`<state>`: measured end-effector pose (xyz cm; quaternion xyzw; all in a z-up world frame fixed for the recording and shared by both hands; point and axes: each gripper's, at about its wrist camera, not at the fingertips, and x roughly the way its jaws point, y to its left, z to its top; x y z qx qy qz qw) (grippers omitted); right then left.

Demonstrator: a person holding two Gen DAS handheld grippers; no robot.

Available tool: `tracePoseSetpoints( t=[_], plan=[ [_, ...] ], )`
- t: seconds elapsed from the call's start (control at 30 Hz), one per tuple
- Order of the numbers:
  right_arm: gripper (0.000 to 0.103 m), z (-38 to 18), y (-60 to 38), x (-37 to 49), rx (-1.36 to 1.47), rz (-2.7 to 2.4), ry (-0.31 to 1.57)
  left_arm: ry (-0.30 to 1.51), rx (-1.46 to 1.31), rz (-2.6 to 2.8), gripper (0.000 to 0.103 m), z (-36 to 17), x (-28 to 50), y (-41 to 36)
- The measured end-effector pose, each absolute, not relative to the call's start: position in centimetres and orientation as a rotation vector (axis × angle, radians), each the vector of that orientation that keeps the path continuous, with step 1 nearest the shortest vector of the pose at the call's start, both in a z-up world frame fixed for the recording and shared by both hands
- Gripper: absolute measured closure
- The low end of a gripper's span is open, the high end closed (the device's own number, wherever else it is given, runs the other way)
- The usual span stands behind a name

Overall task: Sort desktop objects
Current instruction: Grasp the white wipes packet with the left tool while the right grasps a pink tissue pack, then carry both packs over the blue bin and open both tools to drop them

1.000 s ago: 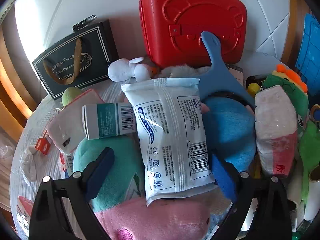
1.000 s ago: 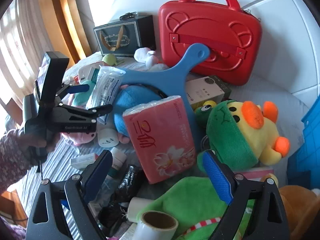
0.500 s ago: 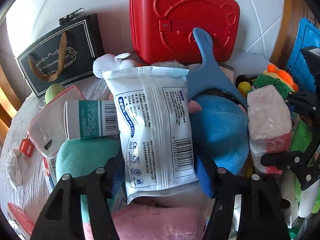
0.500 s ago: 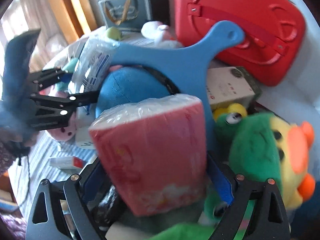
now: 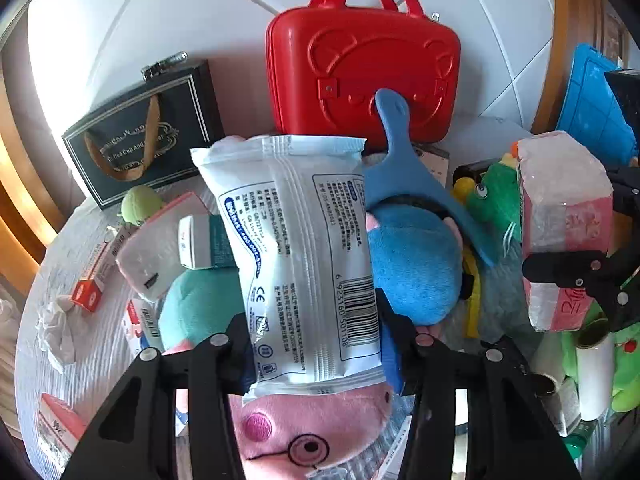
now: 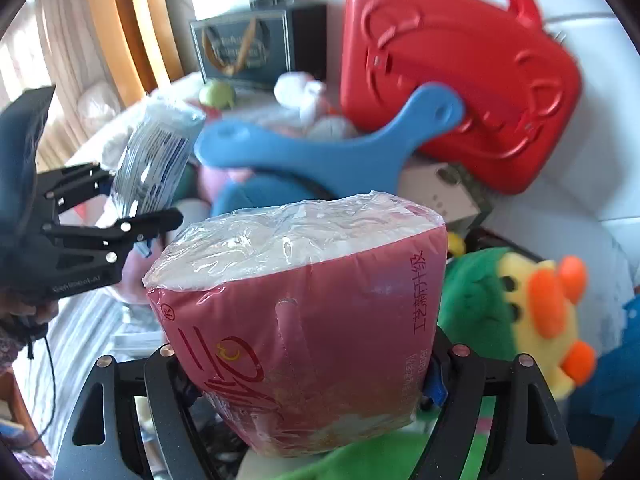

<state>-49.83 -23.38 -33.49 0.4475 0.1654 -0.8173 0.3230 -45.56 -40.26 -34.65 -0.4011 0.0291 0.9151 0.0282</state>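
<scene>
Tissue pack logo face: right wrist only.

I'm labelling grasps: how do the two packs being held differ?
The white wipes pack is flat and thin with a barcode and blue print; the pink tissue pack is thick, blocky, with a clear top. The left gripper pinches the former, the right gripper the latter. Both are soft plastic-wrapped packs, lifted.

"Coffee Cup And" on black gift bag, CE mark on white packet
</scene>
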Motion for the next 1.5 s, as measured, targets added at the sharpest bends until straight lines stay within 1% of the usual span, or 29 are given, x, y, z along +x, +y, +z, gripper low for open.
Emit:
tracePoseSetpoints(
  t=[0.17,0.37,0.5,0.63,0.77,0.93,1.03,1.13,1.17,1.2,1.23,1.27,1.3,1.37,1.43,1.5],
  plan=[
    [0.023,-28.0,-21.0,-46.9,1.104,-2.222,0.281,0.201,-1.060,2.860,0.056,-28.8,-41.8,-37.8],
    [0.023,-19.2,-16.2,-39.5,0.951,-2.394,0.141,0.292,-0.856,2.826,0.056,-21.1,-37.2,-32.4],
    [0.023,-13.7,-11.6,-33.2,0.852,-2.543,0.040,0.318,-0.693,2.736,0.056,-15.5,-34.0,-27.2],
    [0.023,-8.7,-5.9,-26.2,0.765,-2.742,-0.019,0.337,-0.541,2.593,0.056,-10.5,-30.9,-20.4],
    [0.022,-4.2,0.9,-19.9,0.682,-2.951,-0.075,0.334,-0.493,2.492,0.056,-7.0,-29.0,-13.4],
    [0.022,-1.4,10.2,-15.6,0.655,-3.127,-0.186,0.354,-0.490,2.408,0.055,-4.2,-27.8,-4.2],
    [0.022,-1.0,15.1,-15.0,0.685,-3.187,-0.211,0.350,-0.512,2.376,0.055,-3.5,-28.0,1.9],
    [0.021,-1.3,19.9,-16.1,0.756,-3.213,-0.234,0.366,-0.543,2.378,0.054,-3.0,-28.7,7.1],
    [0.021,-1.5,21.3,-16.8,0.781,-3.223,-0.235,0.375,-0.547,2.394,0.052,-2.9,-29.0,8.9],
    [0.019,-1.6,22.7,-17.2,0.795,-3.236,-0.250,0.390,-0.555,2.410,0.042,-2.9,-29.3,10.6],
    [0.017,-1.7,24.2,-17.9,0.805,-3.247,-0.274,0.398,-0.569,2.427,0.025,-2.9,-29.9,11.7],
    [0.016,-1.8,25.6,-18.5,0.819,-3.256,-0.283,0.396,-0.574,2.453,0.019,-2.7,-30.2,12.8],
    [0.015,-1.7,27.0,-18.5,0.832,-3.263,-0.289,0.390,-0.568,2.473,0.015,-2.5,-30.4,13.4],
    [0.014,-1.9,28.9,-19.6,0.839,-3.257,-0.338,0.386,-0.562,2.499,0.011,-1.8,-30.4,14.1],
    [0.014,-1.5,29.6,-19.2,0.805,-3.247,-0.368,0.385,-0.544,2.531,0.004,-1.3,-30.2,14.4],
    [0.014,-0.8,29.9,-18.9,0.753,-3.242,-0.364,0.362,-0.529,2.547,0.003,-1.2,-29.5,13.9]
  ],
)
